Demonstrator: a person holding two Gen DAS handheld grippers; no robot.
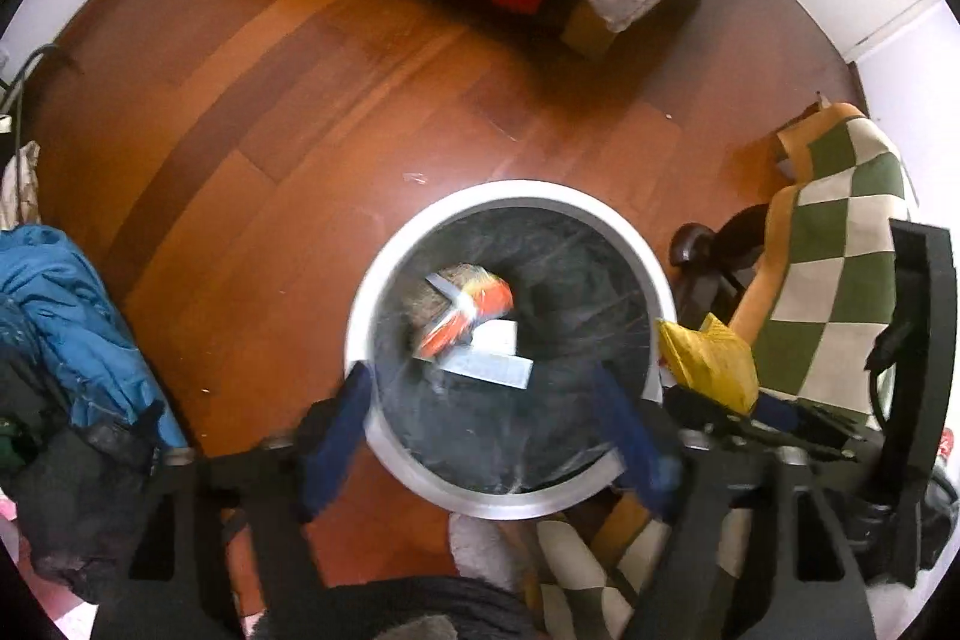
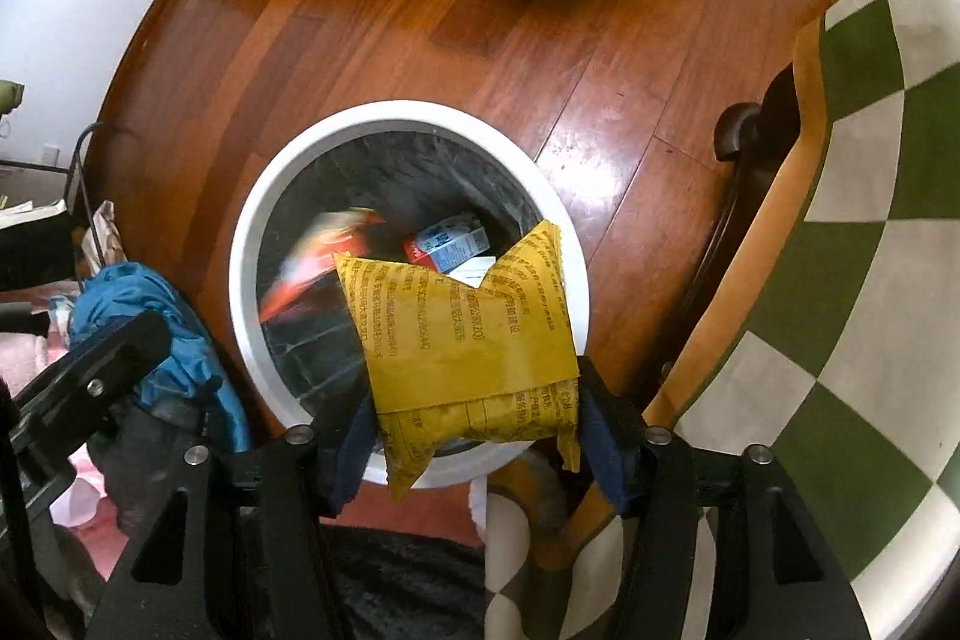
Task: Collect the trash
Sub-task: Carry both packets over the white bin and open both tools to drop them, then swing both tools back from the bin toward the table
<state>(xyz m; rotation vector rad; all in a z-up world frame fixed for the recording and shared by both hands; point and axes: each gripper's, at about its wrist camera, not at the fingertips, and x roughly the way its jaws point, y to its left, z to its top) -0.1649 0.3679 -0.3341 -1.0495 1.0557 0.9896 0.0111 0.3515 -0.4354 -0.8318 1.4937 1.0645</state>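
At the left edge of the left wrist view lies a heap of blue and dark clothes (image 1: 72,340) on the wooden floor (image 1: 288,88). Right of it, in the lower centre, the left gripper (image 1: 486,388) hangs with its blue pads spread wide and nothing between them, over the white bin (image 1: 510,196), which has a black liner. Inside the bin lie an orange wrapper (image 1: 474,310) and a white paper slip (image 1: 498,364); their print is too blurred to read.

In the right wrist view the bin (image 2: 252,244) fills the centre, with a small blue and white carton (image 2: 456,244) in it. The right gripper (image 2: 474,424) is clenched on a yellow padded envelope (image 2: 462,334) at the lower centre; the envelope stands over the near right part of the bin mouth. It carries rows of dark printed characters, which I cannot read. To the right, a green and cream checked cloth (image 2: 870,220) is close to the bin rim. Bare floor is open behind the bin.
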